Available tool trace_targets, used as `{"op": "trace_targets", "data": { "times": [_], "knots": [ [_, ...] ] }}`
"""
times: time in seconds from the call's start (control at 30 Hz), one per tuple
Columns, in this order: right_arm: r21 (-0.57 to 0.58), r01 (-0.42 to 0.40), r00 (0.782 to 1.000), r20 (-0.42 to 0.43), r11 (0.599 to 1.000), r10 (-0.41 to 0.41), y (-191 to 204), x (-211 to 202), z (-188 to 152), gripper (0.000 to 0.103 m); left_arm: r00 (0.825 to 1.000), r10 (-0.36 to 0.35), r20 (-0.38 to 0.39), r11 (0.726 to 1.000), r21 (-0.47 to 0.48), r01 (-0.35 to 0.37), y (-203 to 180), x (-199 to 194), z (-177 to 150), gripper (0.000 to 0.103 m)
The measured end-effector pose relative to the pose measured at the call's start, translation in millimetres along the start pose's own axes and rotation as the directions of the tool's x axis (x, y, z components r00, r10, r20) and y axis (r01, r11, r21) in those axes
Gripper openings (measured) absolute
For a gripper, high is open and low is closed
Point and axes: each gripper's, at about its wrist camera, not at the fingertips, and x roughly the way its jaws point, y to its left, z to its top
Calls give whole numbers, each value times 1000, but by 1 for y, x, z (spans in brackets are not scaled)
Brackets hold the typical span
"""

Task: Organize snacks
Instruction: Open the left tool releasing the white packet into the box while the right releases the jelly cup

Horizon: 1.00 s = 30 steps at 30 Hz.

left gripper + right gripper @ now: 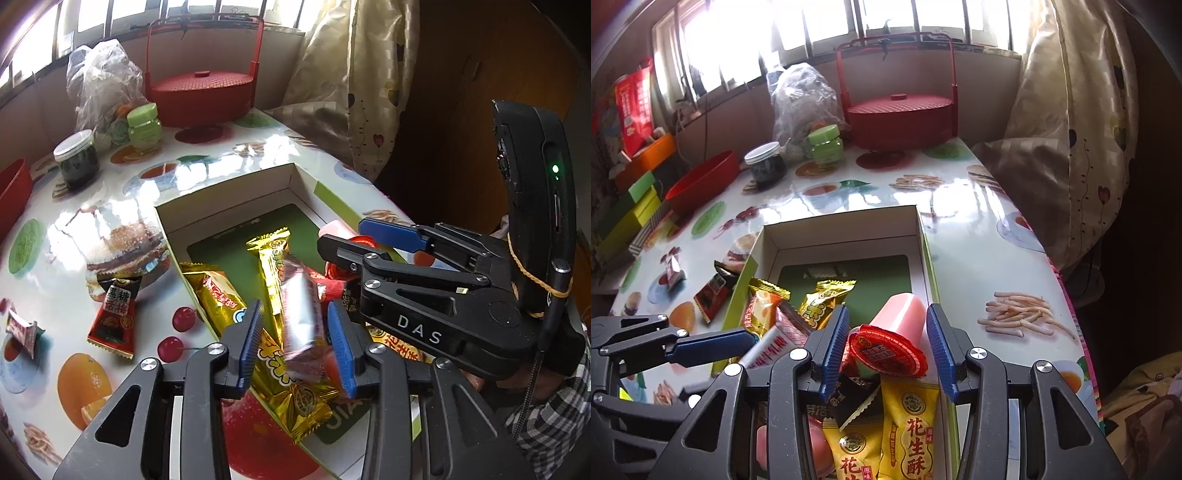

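Note:
An open white and green box (295, 177) (842, 227) lies on the table and holds gold-wrapped bars (218, 295), yellow packs (912, 435) and a pink jelly cup (897, 328) with a red lid. My left gripper (295, 343) is open over the box; a pink and white bar (299, 317) lies blurred between its fingers, not pinched. My right gripper (886, 343) is open, its fingers on either side of the jelly cup, with gaps. It also shows in the left wrist view (373, 243). A red packet (112, 317) and a small wrapped candy (22, 330) lie on the table left of the box.
A red lidded basket (199, 92) (899, 114) stands at the back. A green jar (144, 127), a dark jar (77, 158), a plastic bag (103, 81) and a red bowl (701, 181) stand at the back left. A curtain (1071, 129) hangs right.

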Motion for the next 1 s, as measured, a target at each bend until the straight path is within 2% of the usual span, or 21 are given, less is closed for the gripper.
{"op": "trace_targets", "data": {
  "times": [0.2, 1.0],
  "knots": [
    [17, -2, 1000, 16, 1000, 2, 1, -7, -2, 46, 1000, 12, 3, 1000, -4, -12, 2, -4, -2, 43],
    [68, 16, 995, 102, 998, -23, 22, -50, -8, 48, 996, 7, 90, 1000, -7, -7, 6, -52, -14, 43]
  ]
}}
